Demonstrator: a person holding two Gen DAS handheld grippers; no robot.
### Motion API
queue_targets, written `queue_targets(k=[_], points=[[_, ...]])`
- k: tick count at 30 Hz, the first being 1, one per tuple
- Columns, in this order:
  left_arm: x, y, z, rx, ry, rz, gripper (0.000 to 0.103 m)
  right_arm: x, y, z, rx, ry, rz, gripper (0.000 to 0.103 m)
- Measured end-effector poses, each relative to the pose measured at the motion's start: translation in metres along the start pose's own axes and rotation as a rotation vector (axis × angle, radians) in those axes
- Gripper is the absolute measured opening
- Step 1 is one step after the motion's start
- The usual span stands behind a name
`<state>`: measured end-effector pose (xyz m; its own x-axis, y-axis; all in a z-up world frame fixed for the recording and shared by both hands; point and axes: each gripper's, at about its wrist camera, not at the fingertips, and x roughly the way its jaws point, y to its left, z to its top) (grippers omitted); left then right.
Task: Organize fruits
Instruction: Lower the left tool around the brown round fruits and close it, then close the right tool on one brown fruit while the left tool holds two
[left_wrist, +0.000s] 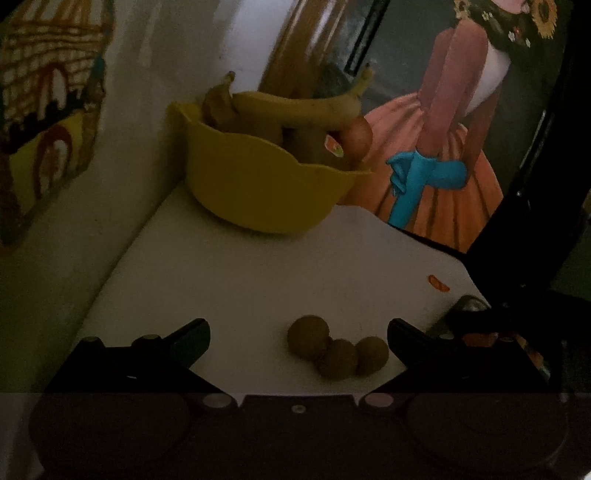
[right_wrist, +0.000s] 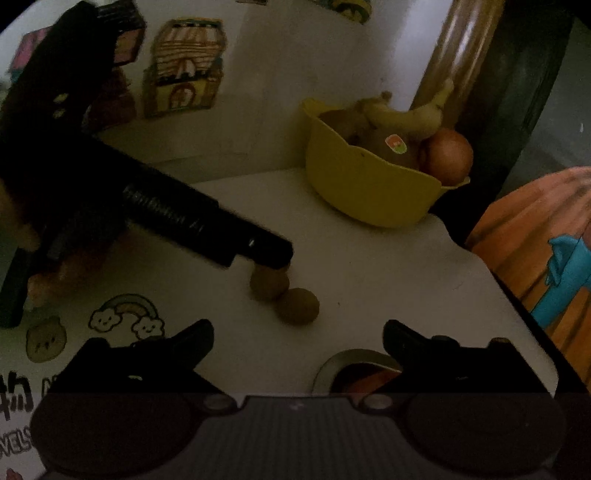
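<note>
Yellow bowl (left_wrist: 255, 184) sits at the far corner of the white tabletop (left_wrist: 258, 280), at 12 o'clock from the left tongs (left_wrist: 299, 332). It holds bananas (left_wrist: 291, 105), an orange-brown round fruit (left_wrist: 356, 138) at its right rim, and another fruit with a sticker (right_wrist: 396, 144). Three small brown fruits (left_wrist: 338, 347) lie clustered and touching on the tabletop, just ahead of the left tongs and nearer the right finger. The left tongs stand wide apart, gripping nothing. In the right wrist view, the left tool reaches in from 9 o'clock, its tip over the near brown fruits, of which only two show. The right tongs (right_wrist: 298, 334) are also spread apart and empty, with the small fruits at 12 o'clock, just beyond the fingertips. A painting of a pink dress (left_wrist: 443, 147) leans beside the bowl at 2 o'clock. A child's drawing (left_wrist: 48, 110) hangs on the wall at 10 o'clock.
</note>
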<state>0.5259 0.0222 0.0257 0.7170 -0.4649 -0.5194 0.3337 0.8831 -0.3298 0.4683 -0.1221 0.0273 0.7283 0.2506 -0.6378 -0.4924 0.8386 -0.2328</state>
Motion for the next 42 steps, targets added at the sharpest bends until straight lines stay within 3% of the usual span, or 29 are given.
queue_targets(k=[11,19,29,35,42], points=[[0.007,0.001,-0.003,0.008,0.038,-0.016,0.083,0.03,-0.003,0.015,-0.047,0.086,0.011,0.068],[0.008,0.0,-0.004,0.03,0.034,-0.005,0.07,0.037,-0.003,0.018,-0.042,0.07,0.03,0.057],[0.008,0.004,-0.004,-0.024,0.047,-0.075,0.041,0.036,-0.011,0.015,0.058,0.046,0.089,0.034],[0.006,0.003,-0.005,-0.03,0.044,-0.102,0.027,0.031,-0.007,0.01,0.051,0.039,0.082,0.034],[0.007,0.002,-0.005,-0.028,0.049,-0.109,0.023,0.025,-0.004,0.006,0.043,0.043,0.08,0.034]])
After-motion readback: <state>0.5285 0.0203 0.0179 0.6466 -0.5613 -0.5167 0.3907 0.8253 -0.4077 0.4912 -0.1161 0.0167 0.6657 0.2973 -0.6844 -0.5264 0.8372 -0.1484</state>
